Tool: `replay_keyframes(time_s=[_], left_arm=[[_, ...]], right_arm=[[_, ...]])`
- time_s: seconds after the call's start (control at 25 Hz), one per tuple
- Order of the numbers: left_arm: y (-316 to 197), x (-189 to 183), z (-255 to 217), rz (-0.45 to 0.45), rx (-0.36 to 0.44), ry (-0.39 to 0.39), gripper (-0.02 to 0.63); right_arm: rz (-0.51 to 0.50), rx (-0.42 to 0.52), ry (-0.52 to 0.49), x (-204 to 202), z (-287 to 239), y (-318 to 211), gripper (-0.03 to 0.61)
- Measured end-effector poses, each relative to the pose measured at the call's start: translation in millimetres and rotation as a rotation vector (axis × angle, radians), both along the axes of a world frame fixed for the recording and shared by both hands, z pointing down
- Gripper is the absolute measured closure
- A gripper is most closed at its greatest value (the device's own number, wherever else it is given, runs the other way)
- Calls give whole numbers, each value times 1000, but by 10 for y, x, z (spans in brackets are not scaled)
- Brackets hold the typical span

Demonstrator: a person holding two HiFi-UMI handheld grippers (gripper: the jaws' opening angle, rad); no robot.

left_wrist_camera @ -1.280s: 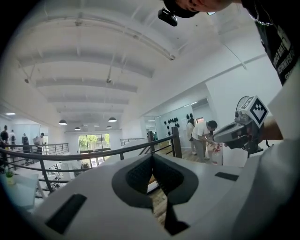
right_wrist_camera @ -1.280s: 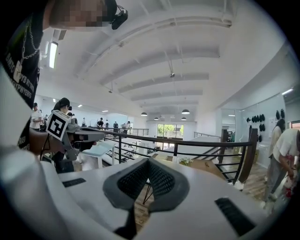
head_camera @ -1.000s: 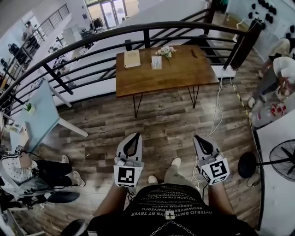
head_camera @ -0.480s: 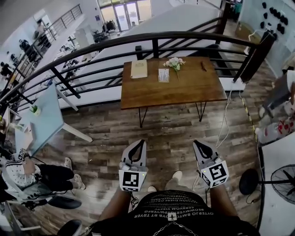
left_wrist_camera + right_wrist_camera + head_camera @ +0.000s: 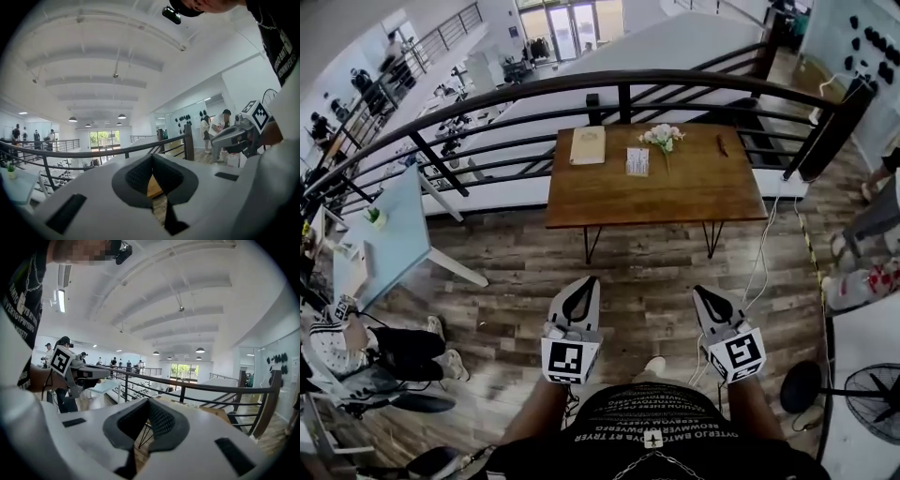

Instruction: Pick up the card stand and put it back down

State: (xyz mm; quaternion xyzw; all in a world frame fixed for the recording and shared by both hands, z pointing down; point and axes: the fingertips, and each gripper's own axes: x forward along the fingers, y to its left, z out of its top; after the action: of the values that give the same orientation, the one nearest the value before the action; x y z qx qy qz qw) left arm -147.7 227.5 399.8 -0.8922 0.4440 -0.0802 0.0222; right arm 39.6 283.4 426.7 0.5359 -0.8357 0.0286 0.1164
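Observation:
The card stand [image 5: 637, 161], a small white upright card, sits near the middle of the wooden table [image 5: 694, 192], well ahead of me. A tan book [image 5: 587, 145] lies to its left and a small bunch of flowers [image 5: 662, 138] to its right. My left gripper [image 5: 579, 292] and right gripper [image 5: 705, 298] are held side by side low over the plank floor, short of the table's near edge. Both are shut with nothing between the jaws. In the left gripper view the jaws [image 5: 151, 157] meet at the tips; the right gripper view shows the same [image 5: 149, 401].
A black curved railing [image 5: 619, 84] runs just behind the table. At left stands a light blue table [image 5: 384, 239], with a seated person [image 5: 356, 347] below it. A white cable [image 5: 759, 272] trails on the floor at right, near a fan [image 5: 872, 403] and another person [image 5: 872, 225].
The wooden table has drawn nearer and shifted lower and rightward in the head view. Both grippers stay shut and side by side in front of me.

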Motion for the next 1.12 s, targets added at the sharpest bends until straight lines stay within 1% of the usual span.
replay_keyframes(time_s=[0.24,0.48,0.56,0.68,0.72,0.88,1.04,1.12], left_arm=[[-100,178,-27,-48,-2,21,591],[-135,380,-108,-59,33,12,591],[-144,407,-118,-78,59,-17,591],[-132,473,-133,-100,131,-99,591],[-119,504,-137,-94,137,-99,591],[-72,575,-109,-67,97,-31,591],[-67,495,-117,-95,92,-50,591],[-56,419,-96,-112,76,-68,591]], right_arm=[[-29,29,7,245,-84,-129,563],[-29,6,6,461,-44,-183,563],[-30,8,3,507,-58,-193,563],[-26,16,-2,590,-91,-196,563],[-24,19,-5,618,-102,-201,563],[-21,28,-20,691,-107,-219,564],[-28,22,-36,671,-70,-273,563],[-35,11,-49,618,-18,-277,563]])
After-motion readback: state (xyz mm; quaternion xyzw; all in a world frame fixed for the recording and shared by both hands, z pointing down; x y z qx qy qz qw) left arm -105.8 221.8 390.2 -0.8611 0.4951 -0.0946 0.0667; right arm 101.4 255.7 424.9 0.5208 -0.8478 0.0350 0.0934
